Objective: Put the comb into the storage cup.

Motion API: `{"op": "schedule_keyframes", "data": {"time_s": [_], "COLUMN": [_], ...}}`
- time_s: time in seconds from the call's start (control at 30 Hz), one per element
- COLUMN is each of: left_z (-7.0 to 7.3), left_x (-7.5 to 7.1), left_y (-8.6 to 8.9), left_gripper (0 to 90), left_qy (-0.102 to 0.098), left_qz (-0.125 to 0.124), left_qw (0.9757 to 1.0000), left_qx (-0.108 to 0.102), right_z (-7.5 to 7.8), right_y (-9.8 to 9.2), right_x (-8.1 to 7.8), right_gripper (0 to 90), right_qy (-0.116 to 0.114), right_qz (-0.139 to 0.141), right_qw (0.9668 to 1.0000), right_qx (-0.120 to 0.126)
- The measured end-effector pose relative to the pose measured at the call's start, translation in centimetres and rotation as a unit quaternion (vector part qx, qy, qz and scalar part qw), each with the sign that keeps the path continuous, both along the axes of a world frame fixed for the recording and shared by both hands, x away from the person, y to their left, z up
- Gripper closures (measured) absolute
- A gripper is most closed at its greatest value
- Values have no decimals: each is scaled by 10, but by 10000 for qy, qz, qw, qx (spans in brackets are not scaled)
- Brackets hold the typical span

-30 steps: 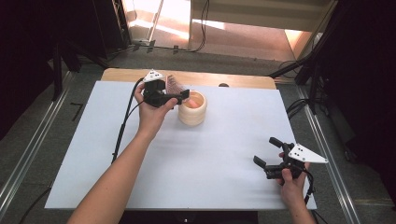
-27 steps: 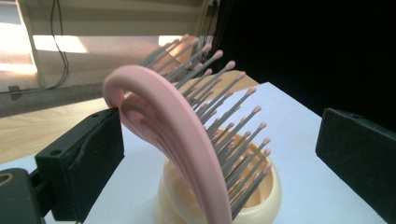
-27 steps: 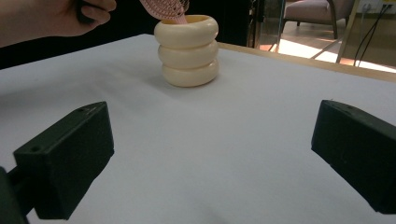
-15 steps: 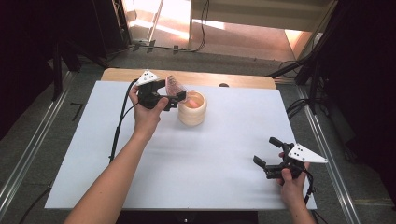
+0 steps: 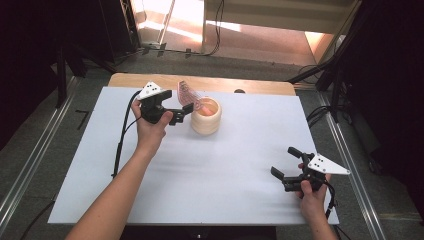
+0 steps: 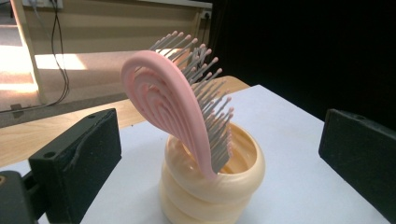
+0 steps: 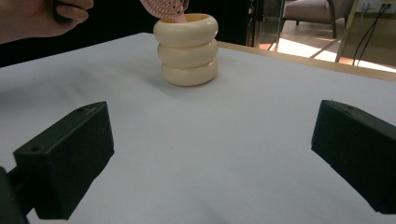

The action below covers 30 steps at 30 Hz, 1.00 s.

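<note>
High view, near edge first: my right gripper (image 5: 289, 169) rests wide open by the table's (image 5: 100, 165) near right corner, nothing between its jaws. Toward the far edge, my left gripper (image 5: 181, 113) has just opened and drawn back from the pink hairbrush (image 5: 188, 95), which now stands tilted in the cream cup (image 5: 205, 118), so I judge the placing done. Bare table all round.

Pink brush (image 6: 173, 100) (tilted) — in cream cup (image 6: 212, 186).

A white table (image 5: 200, 190) on a wooden top (image 5: 240, 84); chair (image 7: 308, 11) beyond.
</note>
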<state>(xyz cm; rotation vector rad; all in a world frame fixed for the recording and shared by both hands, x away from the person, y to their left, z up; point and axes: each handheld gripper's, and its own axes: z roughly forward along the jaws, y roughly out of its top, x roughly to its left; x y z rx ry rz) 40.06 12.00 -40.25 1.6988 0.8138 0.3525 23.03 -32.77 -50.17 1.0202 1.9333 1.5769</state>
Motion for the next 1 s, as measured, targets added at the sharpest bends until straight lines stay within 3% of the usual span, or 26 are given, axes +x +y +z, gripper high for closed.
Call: {"op": "schedule_keyframes", "data": {"time_s": [0.7, 1.0], "left_z": [-13, -20], "left_x": [-33, -50], "left_y": [27, 36], "left_gripper": [0, 0], "left_qy": [-74, -176], "left_qz": [-128, -195], "left_qw": [9999, 9996], "left_qx": [-70, 94], "right_z": [-1, -1], "right_y": [3, 5], "right_x": [1, 1], "right_gripper": [0, 0], "right_qy": [20, 34], "right_qz": [17, 31], "right_qw": [10000, 10000], "right_qx": [-39, -71]}}
